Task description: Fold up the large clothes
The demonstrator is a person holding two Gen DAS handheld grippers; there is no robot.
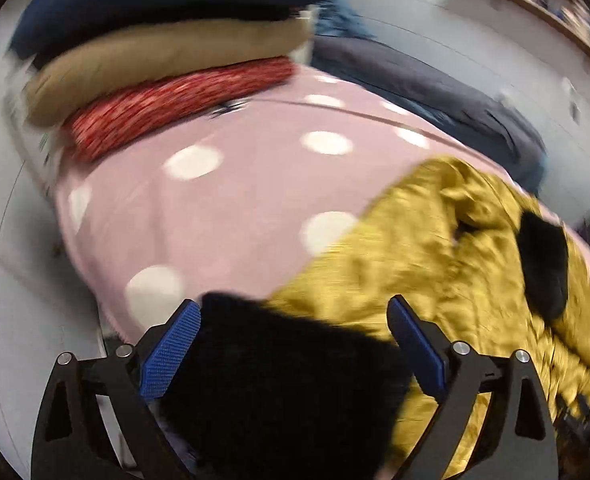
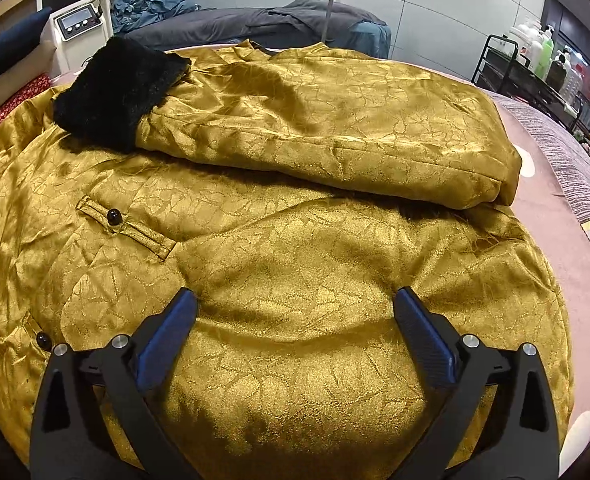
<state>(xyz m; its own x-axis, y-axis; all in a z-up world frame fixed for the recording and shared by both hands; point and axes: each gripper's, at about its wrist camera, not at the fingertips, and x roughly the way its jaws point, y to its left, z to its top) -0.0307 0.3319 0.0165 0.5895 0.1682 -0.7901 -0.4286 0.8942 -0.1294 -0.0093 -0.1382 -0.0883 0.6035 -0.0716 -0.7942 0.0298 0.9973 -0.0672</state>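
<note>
One sleeve already lies across the gold jacket (image 2: 295,240) on the pink dotted bedspread (image 1: 215,200). Left gripper (image 1: 293,340) spread wide around the other black fur cuff (image 1: 279,380); right gripper (image 2: 295,320) wide, empty. Next: pinch cuff, fold over.

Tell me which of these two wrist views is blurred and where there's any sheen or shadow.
Left wrist view: motion-smeared throughout, the pink polka-dot bedspread streaked. Right wrist view: sharp, the gold satin coat gleaming along its creases, shadow under its folded sleeve with the black fur cuff.
</note>
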